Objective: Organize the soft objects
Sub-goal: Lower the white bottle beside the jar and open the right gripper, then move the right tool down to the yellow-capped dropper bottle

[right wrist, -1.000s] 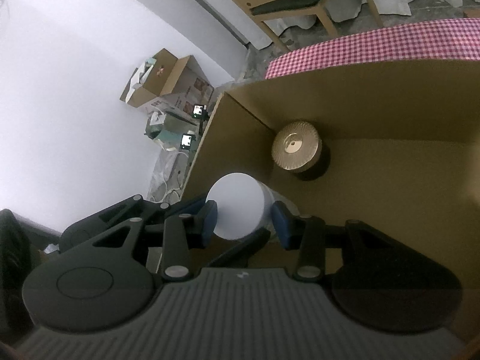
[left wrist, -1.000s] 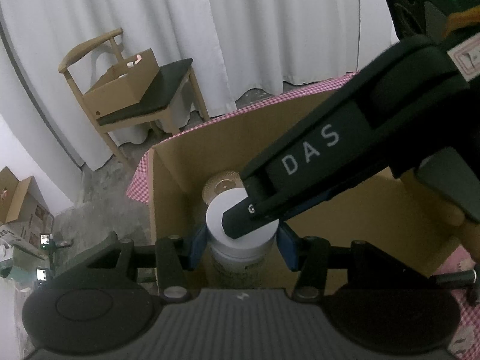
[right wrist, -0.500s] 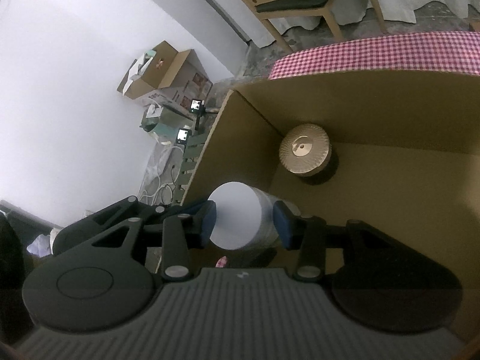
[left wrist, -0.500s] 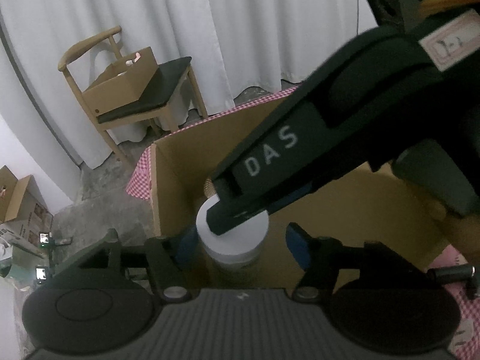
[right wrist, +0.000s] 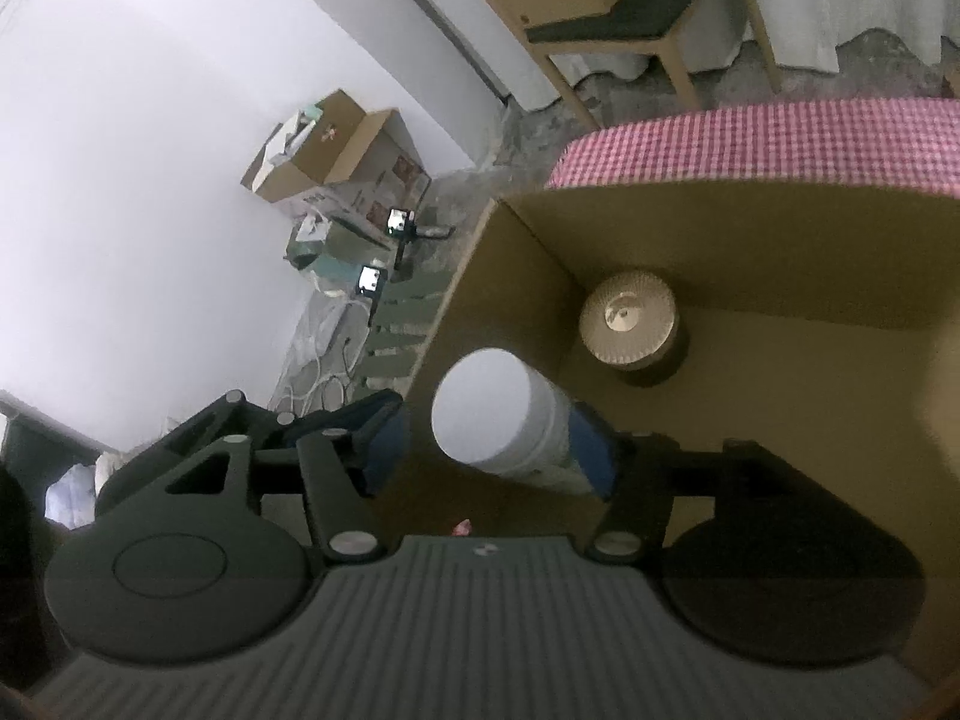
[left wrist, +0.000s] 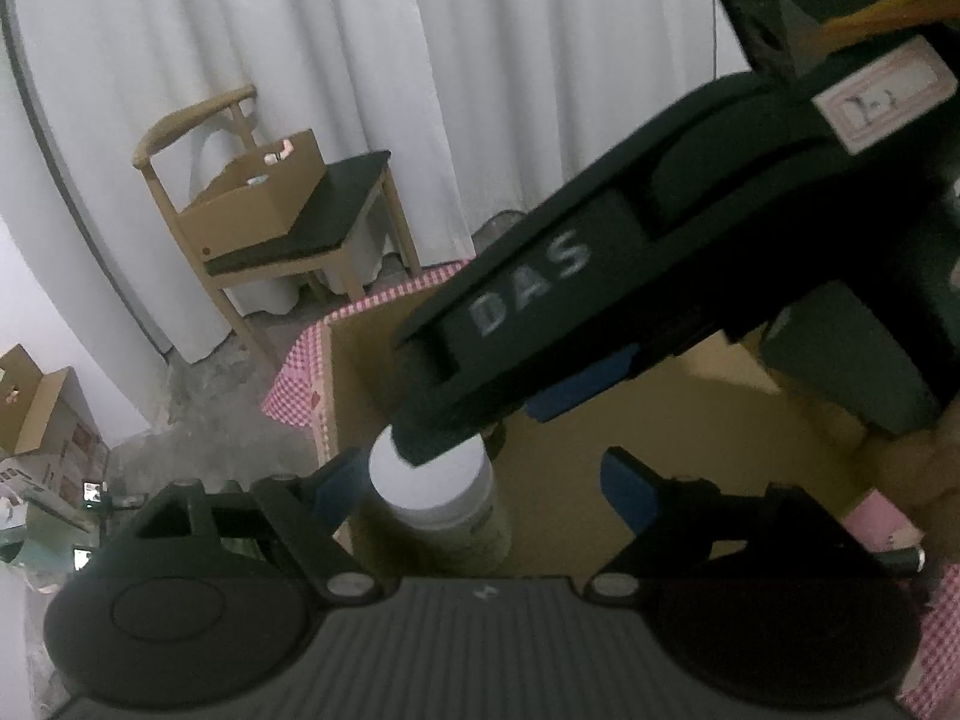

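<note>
Both sets of jaws just opened off the white-lidded canister (right wrist: 489, 414), left gripper (left wrist: 486, 483) spread wide, right gripper (right wrist: 492, 441) parted, canister between the blue pads, standing in the cardboard box (right wrist: 780, 240) corner, near a ribbed gold-lidded jar (right wrist: 630, 324).

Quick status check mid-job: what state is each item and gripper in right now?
white-lidded jar: lid on, standing in the box corner, released.
gold-lidded jar: lid on, upright at the back wall.
cardboard box: open-topped.
left gripper: open, just been widening, fingers clear of the jar.
right gripper: open, just been widening, jar between the fingers.
</note>
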`<control>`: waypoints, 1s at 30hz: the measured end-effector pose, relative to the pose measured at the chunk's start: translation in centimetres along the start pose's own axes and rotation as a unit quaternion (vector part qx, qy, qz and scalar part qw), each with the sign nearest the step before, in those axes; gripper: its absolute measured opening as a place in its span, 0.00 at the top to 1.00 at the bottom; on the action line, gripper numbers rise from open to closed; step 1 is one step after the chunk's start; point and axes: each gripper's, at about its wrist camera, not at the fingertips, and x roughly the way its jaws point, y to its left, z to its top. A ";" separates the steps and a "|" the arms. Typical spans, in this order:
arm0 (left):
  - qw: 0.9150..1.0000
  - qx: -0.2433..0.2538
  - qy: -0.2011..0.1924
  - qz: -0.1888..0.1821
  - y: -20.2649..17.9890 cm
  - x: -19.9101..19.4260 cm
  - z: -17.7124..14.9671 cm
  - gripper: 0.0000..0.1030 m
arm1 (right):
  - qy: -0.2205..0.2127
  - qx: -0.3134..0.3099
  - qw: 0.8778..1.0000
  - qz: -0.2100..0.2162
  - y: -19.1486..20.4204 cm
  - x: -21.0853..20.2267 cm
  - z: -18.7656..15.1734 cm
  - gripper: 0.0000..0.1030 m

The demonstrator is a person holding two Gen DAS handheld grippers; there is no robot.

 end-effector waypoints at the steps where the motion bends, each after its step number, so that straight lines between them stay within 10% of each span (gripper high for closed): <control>1: 1.000 -0.002 -0.004 0.000 0.0 -0.4 0.0 0.16 | -0.006 -0.002 1.000 -0.001 0.2 -0.6 0.0 0.39; 19: 0.995 -0.061 -0.073 0.006 -1.2 -12.6 -2.7 0.08 | -0.150 -0.027 0.987 -0.054 2.9 -19.2 -10.1 0.20; 30: 0.994 -0.103 -0.021 -0.011 -3.6 -12.4 -10.2 0.08 | -0.138 0.040 0.987 -0.067 1.3 -20.4 -20.8 0.20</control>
